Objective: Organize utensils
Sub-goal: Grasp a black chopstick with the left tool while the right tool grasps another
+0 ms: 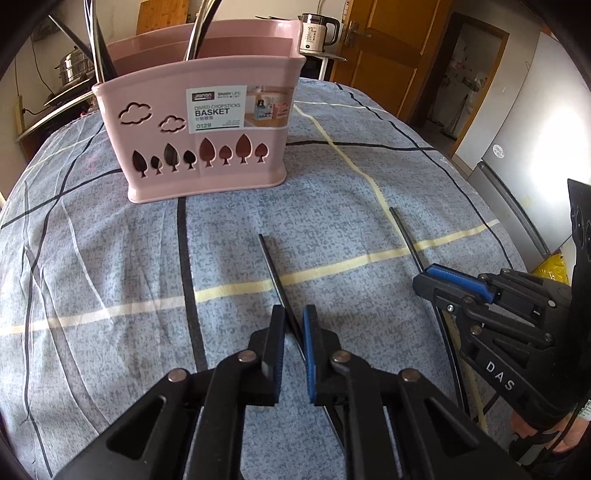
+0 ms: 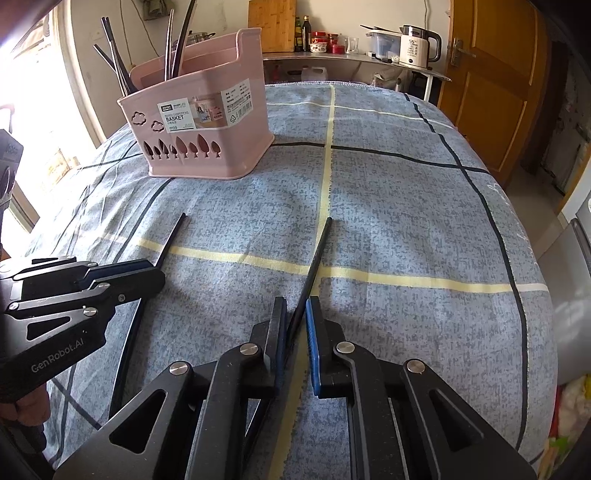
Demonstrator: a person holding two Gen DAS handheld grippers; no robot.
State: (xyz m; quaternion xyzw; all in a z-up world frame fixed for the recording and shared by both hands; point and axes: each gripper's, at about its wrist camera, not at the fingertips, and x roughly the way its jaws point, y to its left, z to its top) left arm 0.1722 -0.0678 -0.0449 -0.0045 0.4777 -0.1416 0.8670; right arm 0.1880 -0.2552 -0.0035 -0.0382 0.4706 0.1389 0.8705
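Observation:
A pink chopsticks basket stands on the checked blue cloth at the far left, with several dark chopsticks and metal handles upright in it. My left gripper is shut on a black chopstick that points away toward the basket, its far tip low over the cloth. To its right, my right gripper is shut on a second black chopstick, angled the same way. A hand shows under each gripper body.
A white electric kettle and several jars and bottles sit on a counter behind the table. A wooden door is at the back right. The cloth-covered table's edge drops off on the right.

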